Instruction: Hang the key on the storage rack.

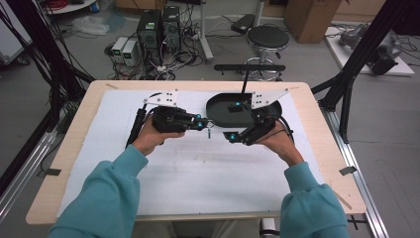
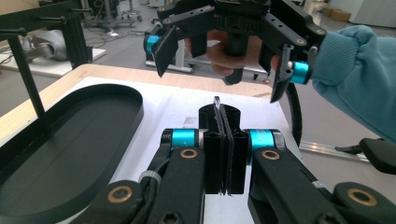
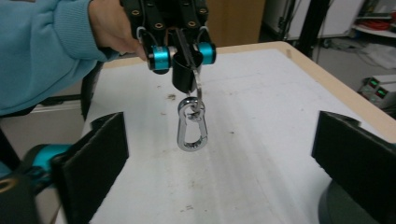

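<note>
A silver carabiner point(image 3: 191, 129) hangs by its ring from my left gripper point(image 3: 184, 70), which is shut on that ring above the white mat. From above, the carabiner point(image 1: 210, 132) dangles just right of the left gripper point(image 1: 202, 123). In the left gripper view the pressed-together jaws point(image 2: 223, 140) pinch a thin metal edge. My right gripper point(image 1: 233, 120) faces it from the right, open wide, with the carabiner in line with the gap but apart from both pads point(image 3: 93, 158). The same open right gripper point(image 2: 219, 60) is seen opposite in the left gripper view.
A black oval tray point(image 1: 223, 106) lies on the white mat point(image 1: 198, 168) just behind the right gripper; its rim point(image 2: 121, 93) is left of the left jaws. The wooden table edge point(image 1: 307, 99) frames the mat. A stool point(image 1: 268, 37) and computers point(image 1: 158, 27) stand beyond.
</note>
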A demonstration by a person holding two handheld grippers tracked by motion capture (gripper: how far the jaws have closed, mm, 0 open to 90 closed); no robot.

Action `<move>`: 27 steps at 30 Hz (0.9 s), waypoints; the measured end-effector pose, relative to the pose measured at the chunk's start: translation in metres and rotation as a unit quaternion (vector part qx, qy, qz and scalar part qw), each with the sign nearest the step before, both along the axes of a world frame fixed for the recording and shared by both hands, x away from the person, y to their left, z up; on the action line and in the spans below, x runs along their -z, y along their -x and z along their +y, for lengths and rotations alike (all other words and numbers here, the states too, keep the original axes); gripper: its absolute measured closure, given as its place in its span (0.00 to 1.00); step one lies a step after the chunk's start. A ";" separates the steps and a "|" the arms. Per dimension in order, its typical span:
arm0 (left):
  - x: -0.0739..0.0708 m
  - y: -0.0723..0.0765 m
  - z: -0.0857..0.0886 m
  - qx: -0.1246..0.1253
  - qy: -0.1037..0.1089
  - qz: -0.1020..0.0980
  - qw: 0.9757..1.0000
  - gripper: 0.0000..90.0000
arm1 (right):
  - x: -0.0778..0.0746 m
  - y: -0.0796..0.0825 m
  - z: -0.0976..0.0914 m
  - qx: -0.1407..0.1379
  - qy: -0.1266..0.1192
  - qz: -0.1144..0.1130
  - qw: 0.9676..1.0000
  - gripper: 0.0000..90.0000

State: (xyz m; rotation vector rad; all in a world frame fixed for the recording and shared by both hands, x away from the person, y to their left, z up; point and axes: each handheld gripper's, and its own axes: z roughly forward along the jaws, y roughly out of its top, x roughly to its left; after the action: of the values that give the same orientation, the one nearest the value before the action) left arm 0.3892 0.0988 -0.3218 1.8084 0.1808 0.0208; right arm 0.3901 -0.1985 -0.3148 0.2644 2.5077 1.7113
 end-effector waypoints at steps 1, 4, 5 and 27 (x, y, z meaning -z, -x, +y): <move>0.000 0.000 0.000 -0.001 0.000 0.001 1.000 0.98 | 0.001 0.000 0.002 -0.008 0.001 0.001 1.000 0.07; 0.000 0.001 -0.001 -0.002 -0.003 0.003 1.000 0.98 | 0.003 -0.001 0.006 -0.013 0.008 0.001 1.000 0.08; 0.000 0.001 -0.001 -0.001 -0.005 0.003 1.000 0.98 | 0.004 -0.001 0.008 -0.021 0.014 0.002 1.000 0.11; 0.003 0.003 -0.007 0.018 -0.012 0.000 1.000 0.98 | 0.008 -0.008 0.015 -0.101 -0.011 0.012 0.995 0.70</move>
State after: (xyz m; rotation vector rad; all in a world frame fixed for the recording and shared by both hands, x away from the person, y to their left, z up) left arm 0.3860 0.0921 -0.3250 1.8357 0.1486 -0.0025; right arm 0.3984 -0.1834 -0.3227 0.0341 2.6132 1.8163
